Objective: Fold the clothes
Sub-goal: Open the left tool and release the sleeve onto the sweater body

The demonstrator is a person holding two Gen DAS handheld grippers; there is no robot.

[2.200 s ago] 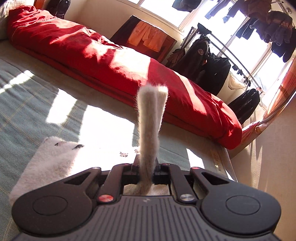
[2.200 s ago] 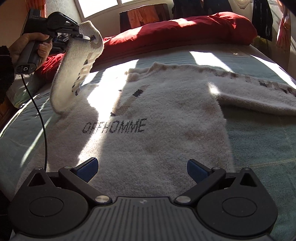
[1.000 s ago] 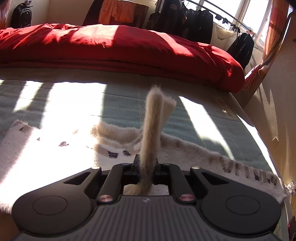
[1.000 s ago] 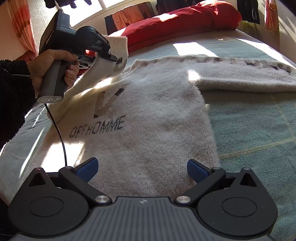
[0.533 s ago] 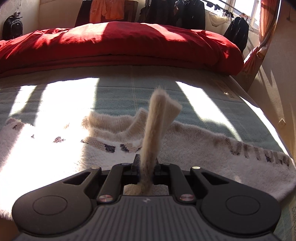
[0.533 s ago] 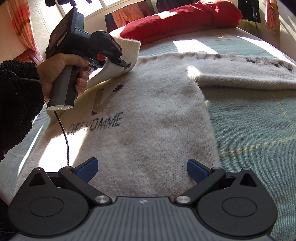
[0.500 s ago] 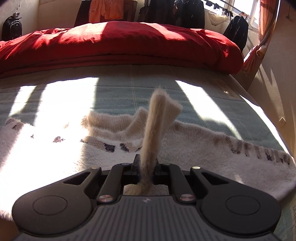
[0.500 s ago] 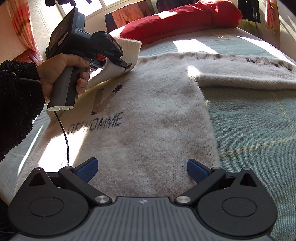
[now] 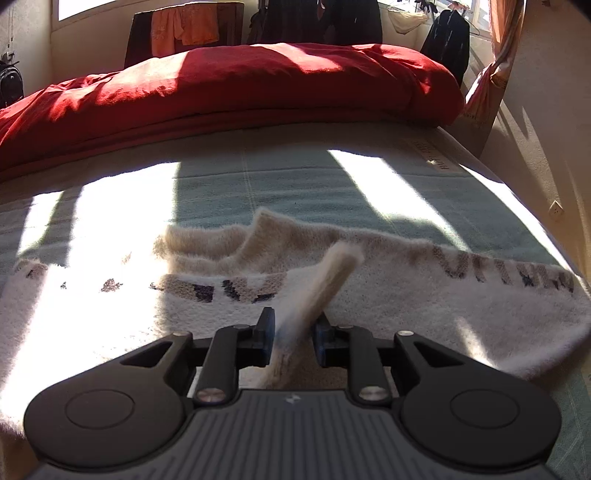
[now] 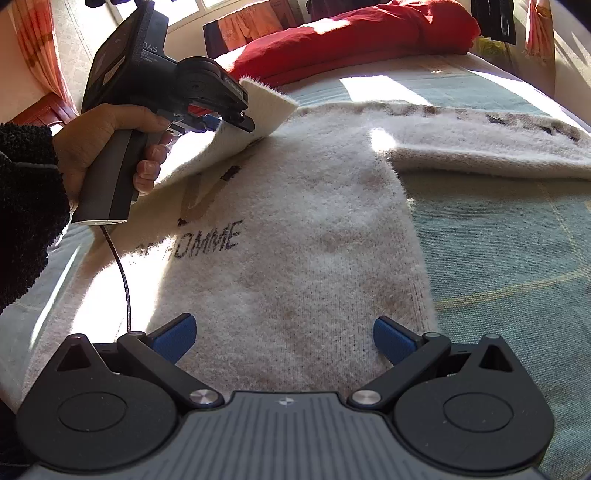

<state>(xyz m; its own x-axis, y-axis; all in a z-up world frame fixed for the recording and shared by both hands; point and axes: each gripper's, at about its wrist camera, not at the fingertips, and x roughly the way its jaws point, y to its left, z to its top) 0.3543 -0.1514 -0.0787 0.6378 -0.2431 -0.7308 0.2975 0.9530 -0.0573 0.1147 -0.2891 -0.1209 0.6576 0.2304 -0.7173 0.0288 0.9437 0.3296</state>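
Green bedspread point(image 9: 295, 184), red duvet point(image 9: 240, 85) at far edge. Left gripper point(image 9: 291, 332) part-open around cream sweater point(image 10: 295, 240) sleeve; right gripper point(image 10: 284, 332) wide, empty.

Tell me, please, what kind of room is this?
Most likely a bedroom: a bed with a rolled-up red duvet, dark clothes on a rail by the window, and a white sweater spread for folding.

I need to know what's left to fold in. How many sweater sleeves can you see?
2. One sleeve sits between the left gripper's fingers, folded over the sweater's chest. The other sleeve lies flat, stretched out right on the bed.
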